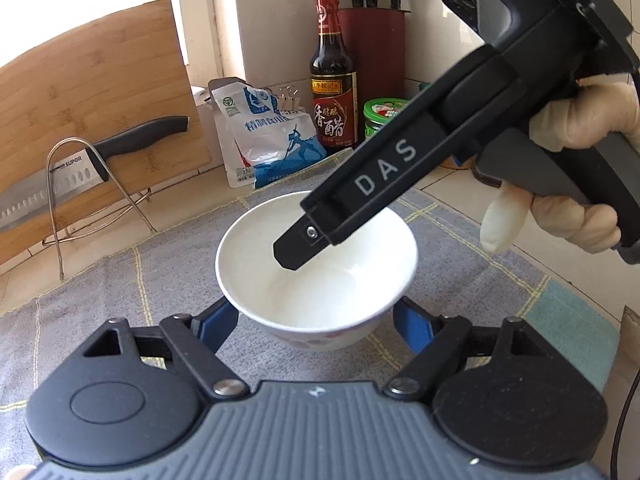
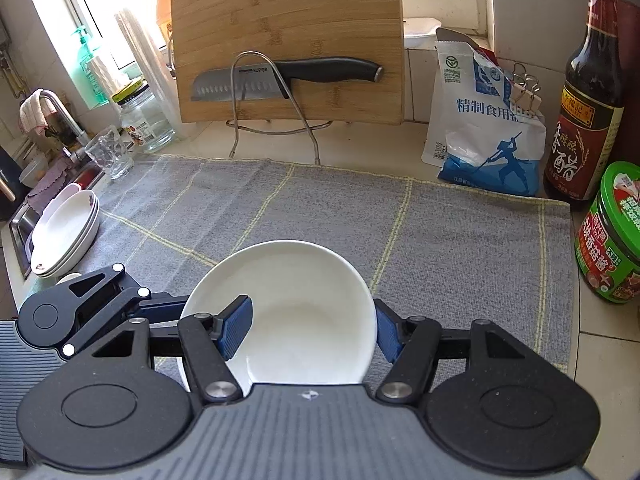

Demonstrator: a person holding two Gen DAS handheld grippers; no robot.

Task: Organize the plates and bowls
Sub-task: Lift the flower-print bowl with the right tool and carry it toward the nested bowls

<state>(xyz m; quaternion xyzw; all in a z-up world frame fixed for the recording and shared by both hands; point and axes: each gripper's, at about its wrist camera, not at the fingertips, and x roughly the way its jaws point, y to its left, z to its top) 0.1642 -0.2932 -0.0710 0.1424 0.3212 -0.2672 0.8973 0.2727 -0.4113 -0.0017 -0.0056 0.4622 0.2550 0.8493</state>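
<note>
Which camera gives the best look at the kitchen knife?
The right wrist view: the knife lies whole across its wire stand, blade and handle clear against the cutting board. In the left wrist view the knife is at the edge, its blade tip cut off.

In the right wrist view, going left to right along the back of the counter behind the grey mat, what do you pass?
Drinking glass → clear glass jar → bamboo cutting board with the knife on its rack → salt bag → vinegar bottle → green-lidded jar.
</note>
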